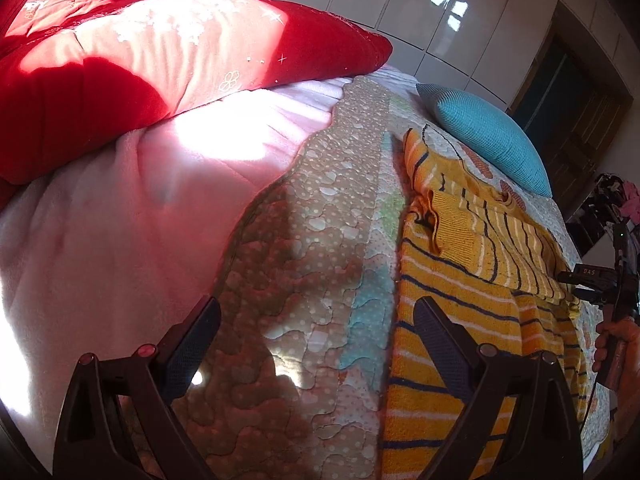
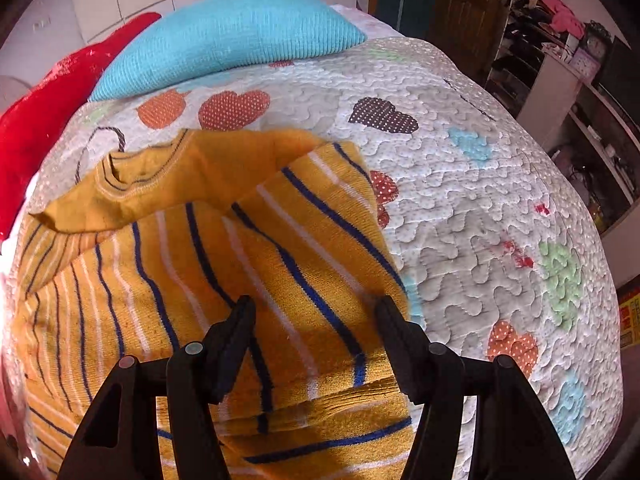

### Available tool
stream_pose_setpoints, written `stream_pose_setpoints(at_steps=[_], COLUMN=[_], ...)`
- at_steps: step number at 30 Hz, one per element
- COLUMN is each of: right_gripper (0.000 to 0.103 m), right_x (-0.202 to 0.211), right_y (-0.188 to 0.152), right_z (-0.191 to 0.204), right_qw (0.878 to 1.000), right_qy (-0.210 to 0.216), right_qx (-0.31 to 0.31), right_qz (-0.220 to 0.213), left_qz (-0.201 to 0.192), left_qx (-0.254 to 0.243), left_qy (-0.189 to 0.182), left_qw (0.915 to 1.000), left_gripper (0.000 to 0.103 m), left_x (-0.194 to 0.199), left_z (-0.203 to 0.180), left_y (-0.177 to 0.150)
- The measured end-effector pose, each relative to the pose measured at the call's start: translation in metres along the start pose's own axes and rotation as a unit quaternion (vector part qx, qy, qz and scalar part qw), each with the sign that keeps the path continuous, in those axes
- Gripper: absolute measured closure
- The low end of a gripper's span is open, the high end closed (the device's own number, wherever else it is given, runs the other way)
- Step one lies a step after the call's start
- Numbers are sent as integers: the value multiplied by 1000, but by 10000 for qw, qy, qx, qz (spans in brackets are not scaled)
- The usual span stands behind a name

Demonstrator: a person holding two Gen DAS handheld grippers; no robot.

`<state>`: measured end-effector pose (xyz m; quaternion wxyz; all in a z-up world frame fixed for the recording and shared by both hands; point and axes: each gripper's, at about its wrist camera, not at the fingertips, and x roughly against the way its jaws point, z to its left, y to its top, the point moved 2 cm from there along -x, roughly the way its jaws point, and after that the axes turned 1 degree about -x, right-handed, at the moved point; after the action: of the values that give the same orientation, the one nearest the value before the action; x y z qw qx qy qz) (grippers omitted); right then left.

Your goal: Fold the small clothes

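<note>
- The yellow striped sweater point(image 2: 224, 248) lies on the quilt point(image 2: 480, 200) of the bed, in the lower left of the right wrist view.
- One sleeve point(image 2: 320, 216) looks folded in over the body. I think the folding has just begun, and more folds are left.
- The right gripper point(image 2: 314, 308) is spread wide over the sleeve, holding nothing.
- The left gripper point(image 1: 316, 312) is wide apart too, over the sweater's edge.
- Only the left view shows the red blanket point(image 1: 160, 60) well; only the right view shows the collar point(image 2: 132, 176) clearly.

"das" on right hand-held gripper point(image 1: 591, 280)
</note>
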<state>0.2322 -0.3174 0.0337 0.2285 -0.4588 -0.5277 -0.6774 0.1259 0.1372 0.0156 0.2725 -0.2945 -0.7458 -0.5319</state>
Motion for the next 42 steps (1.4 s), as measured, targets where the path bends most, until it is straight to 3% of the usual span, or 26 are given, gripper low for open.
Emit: stream_pose_setpoints(at_steps=[3,9,13,18,21,22,26,30,31,34,38,40,42], right_gripper=[33,32,32,32,51,52,52,33,33,33,33,33,33], right_x=[25,63,74,76,66,61,33,11,14,33,74,98,117], right_y=[-9,-44,-57,-72,-79,-80,-84,-91,-91,-90,-104,-116,-124], right_z=[-6,-12,-5,65,122,140,201,245,248,229,151,97,32], right_qw=[9987,9965,9923,9826,9738,9716,9685,9648,9635,9562,9507,9583,9721], right_qy=[464,735,1204,1715,1900,1930,1891,1554,1519,2084,2536,2284,1743], right_qx=[-99,270,173,699,1247,1367,1613,2096,2180,1990,1614,1595,1527], right_qz=[-194,-277,-229,-151,-32,27,164,342,319,510,767,630,371], left_qz=[-25,123,172,233,271,275,296,296,306,314,303,270,201], left_qx=[-127,-232,-194,-243,-242,-240,-213,-252,-265,-274,-281,-290,-310], left_qy=[-59,-110,-19,135,152,148,148,181,195,207,205,208,216], left_qw=[9999,9996,9997,9993,9992,9992,9992,9991,9990,9989,9989,9990,9991], left_gripper=[7,7,7,7,7,7,7,7,7,7,7,7,6], left_x=[1,-5,-7,-11,-13,-14,-16,-18,-19,-20,-19,-19,-19], left_z=[-8,-18,-19,-18,-16,-16,-14,-15,-15,-16,-16,-17,-18], left_y=[-2,-11,-15,-20,-22,-22,-22,-22,-22,-22,-22,-23,-25])
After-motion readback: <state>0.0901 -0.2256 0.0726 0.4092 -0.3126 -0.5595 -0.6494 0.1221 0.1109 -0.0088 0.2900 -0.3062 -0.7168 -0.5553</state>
